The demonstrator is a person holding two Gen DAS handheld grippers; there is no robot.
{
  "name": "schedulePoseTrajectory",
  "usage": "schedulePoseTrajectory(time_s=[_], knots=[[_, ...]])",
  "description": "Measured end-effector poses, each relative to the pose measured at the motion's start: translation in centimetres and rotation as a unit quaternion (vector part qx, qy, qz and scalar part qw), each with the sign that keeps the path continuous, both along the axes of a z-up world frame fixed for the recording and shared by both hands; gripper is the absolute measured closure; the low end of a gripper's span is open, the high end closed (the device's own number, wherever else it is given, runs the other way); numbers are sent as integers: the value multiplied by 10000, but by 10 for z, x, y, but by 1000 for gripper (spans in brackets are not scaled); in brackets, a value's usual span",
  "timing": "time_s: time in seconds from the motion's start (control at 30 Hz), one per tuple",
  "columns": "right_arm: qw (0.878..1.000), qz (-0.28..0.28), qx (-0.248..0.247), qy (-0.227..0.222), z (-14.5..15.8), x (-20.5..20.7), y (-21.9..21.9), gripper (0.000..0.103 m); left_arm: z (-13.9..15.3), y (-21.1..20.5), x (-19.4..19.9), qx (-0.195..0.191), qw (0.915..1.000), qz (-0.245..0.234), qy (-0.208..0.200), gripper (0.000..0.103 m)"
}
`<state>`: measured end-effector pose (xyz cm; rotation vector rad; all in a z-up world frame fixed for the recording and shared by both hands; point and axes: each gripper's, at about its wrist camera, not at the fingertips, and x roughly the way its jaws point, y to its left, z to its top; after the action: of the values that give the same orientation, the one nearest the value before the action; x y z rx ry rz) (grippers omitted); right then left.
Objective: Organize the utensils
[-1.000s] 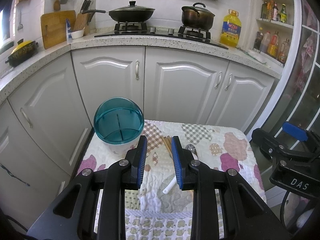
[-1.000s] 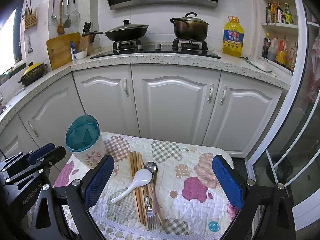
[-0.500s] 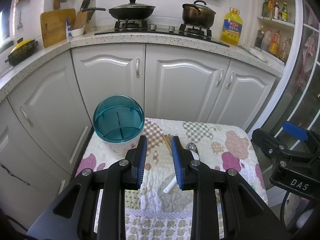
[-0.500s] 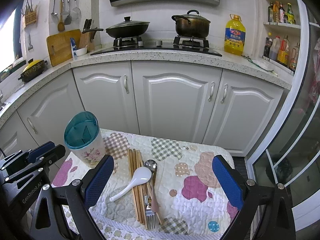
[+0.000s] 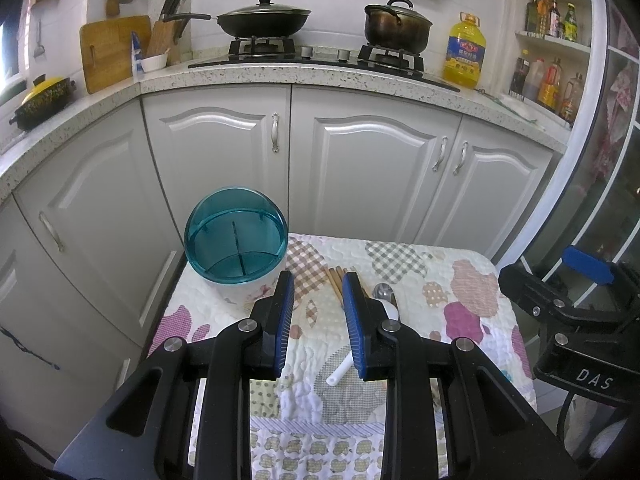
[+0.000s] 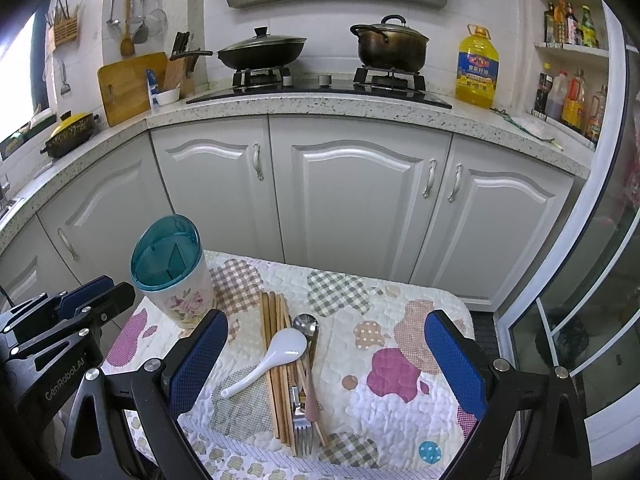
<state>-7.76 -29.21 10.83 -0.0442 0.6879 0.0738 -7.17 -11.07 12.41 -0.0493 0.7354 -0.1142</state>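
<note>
A utensil holder with a teal rim and a flowered white body stands upright at the table's far left corner; it also shows in the left wrist view. Wooden chopsticks, a white soup spoon, a metal spoon and a fork lie in a pile mid-table. My left gripper hovers above the table just right of the holder, jaws narrowly open and empty. My right gripper is wide open and empty above the pile.
The small table wears a quilted patchwork cloth. White kitchen cabinets stand close behind it, with a stove, pots and an oil bottle on the counter. A glass door is at the right.
Both grippers have drifted slightly; the view has shifted a little downward. Nothing on the table has moved and neither gripper's opening has changed.
</note>
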Motion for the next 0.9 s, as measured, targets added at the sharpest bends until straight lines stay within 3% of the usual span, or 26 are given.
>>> schedulePoseTrajectory(time_s=[0.27,0.9], knots=[[9997,-61,244,55,-3,2,-5,5,-1,-1,0,17,10000,7,-7,79],[9999,55,-2,92,-4,2,-1,5,-5,-7,-2,-19,10000,-51,76,79]])
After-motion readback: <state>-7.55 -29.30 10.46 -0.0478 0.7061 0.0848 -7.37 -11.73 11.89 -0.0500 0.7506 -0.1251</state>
